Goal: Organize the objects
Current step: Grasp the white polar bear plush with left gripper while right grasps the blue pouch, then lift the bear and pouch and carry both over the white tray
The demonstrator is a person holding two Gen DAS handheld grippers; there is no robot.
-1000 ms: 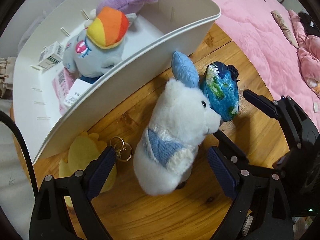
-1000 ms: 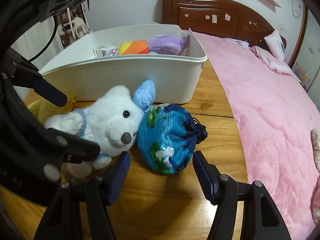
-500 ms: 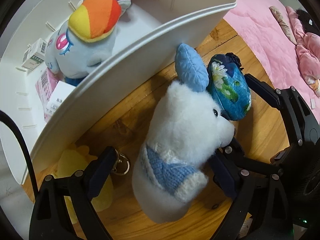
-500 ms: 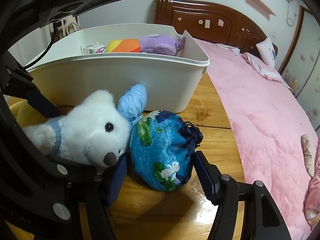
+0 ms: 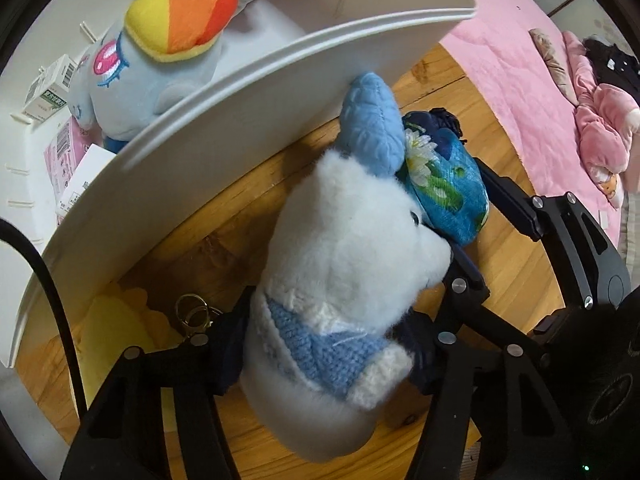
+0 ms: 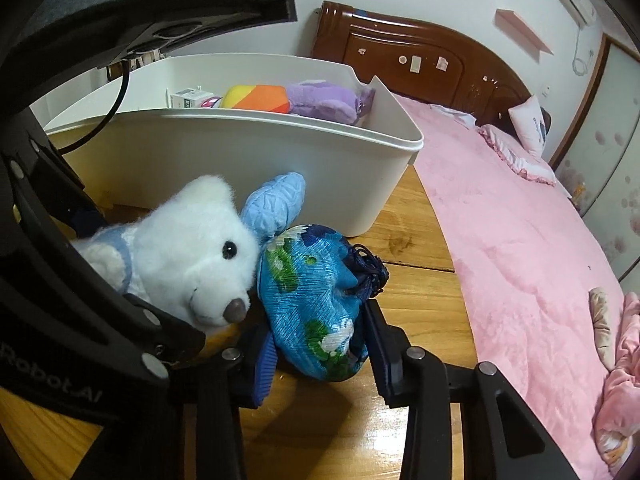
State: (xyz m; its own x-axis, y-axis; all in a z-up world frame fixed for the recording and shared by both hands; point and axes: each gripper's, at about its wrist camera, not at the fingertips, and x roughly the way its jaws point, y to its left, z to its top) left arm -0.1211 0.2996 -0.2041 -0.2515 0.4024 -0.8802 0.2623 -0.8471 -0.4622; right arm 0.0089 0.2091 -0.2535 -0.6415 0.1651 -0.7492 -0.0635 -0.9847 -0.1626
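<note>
The white bear [image 5: 348, 264] lies on the wooden table [image 5: 224, 232], fluffy, with a pale blue knitted top and one quilted blue ear [image 5: 372, 124] whose tip touches the outer wall of the white bin [image 5: 256, 92]. The left gripper [image 5: 324, 352] has closed its dark padded fingers [image 5: 230, 344] on the bear's body – the fur bulges around them. Pressed against the bear's face lies the blue pouch [image 6: 316, 304], shiny fabric printed with green leaves and white flowers, its navy drawstring neck bunched at the far end. The right gripper [image 6: 320, 356] is pinched on the pouch from both sides.

The two grippers crowd each other beside the bear's snout. Behind the bear, a yellow toy [image 5: 112, 332] and a brass key ring [image 5: 192, 312] sit close against the bin wall. The bin holds a rainbow-maned pony [image 5: 160, 52], a purple toy [image 6: 324, 100] and a small carton [image 5: 48, 88] – its rim stands above the bear. To the right the table's edge meets a pink bed cover [image 6: 520, 248].
</note>
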